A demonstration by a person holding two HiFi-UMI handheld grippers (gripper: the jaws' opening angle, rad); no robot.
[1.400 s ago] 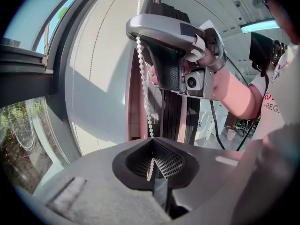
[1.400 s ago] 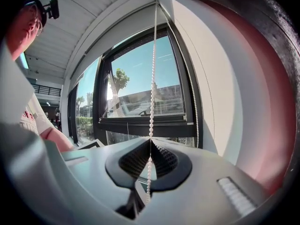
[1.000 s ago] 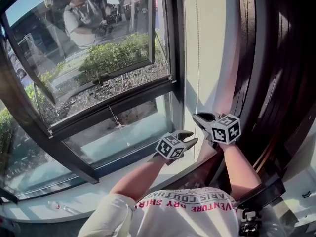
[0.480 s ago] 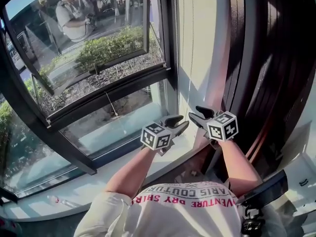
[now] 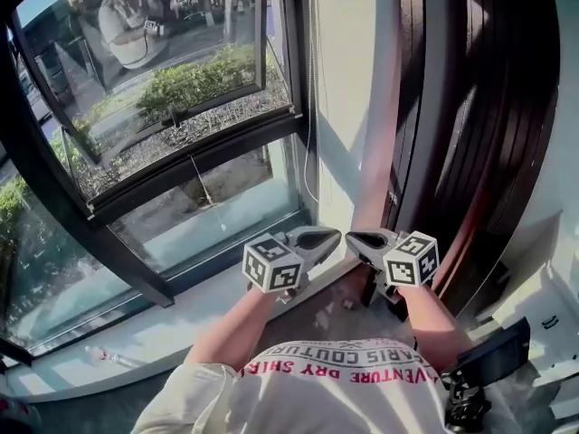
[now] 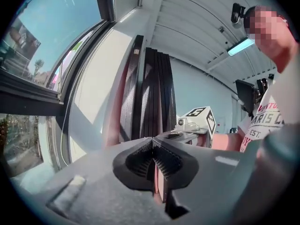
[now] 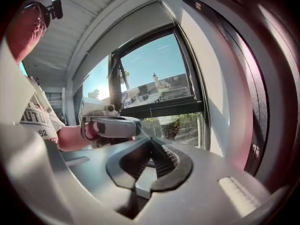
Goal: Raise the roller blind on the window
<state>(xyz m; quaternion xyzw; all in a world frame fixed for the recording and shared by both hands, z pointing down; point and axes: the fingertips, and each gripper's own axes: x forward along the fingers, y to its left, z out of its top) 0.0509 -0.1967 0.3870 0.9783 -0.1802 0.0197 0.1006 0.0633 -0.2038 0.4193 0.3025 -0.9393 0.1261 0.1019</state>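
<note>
The window [image 5: 163,107] stands uncovered, with shrubs and a street behind the glass. The blind's thin bead cord [image 5: 313,89] hangs along the right side of the window frame, beside the white wall, and no gripper touches it. Below the cord, over the sill, my left gripper [image 5: 336,235] and right gripper [image 5: 352,239] point at each other, tips almost touching. Both are shut with nothing between the jaws, as the left gripper [image 6: 153,143] and right gripper [image 7: 151,143] show in their own views. At the window's top a pale band [image 7: 136,29] shows.
Dark folded door panels [image 5: 479,134] stand close on the right. The white sill [image 5: 172,328] runs below the black window frame [image 5: 136,197]. A person is mirrored in the tilted upper pane [image 5: 127,25]. A black device [image 5: 493,355] sits at lower right.
Both grippers have come down and back from the cord toward the sill. Their jaws stood open before and are now shut, tips close together.
</note>
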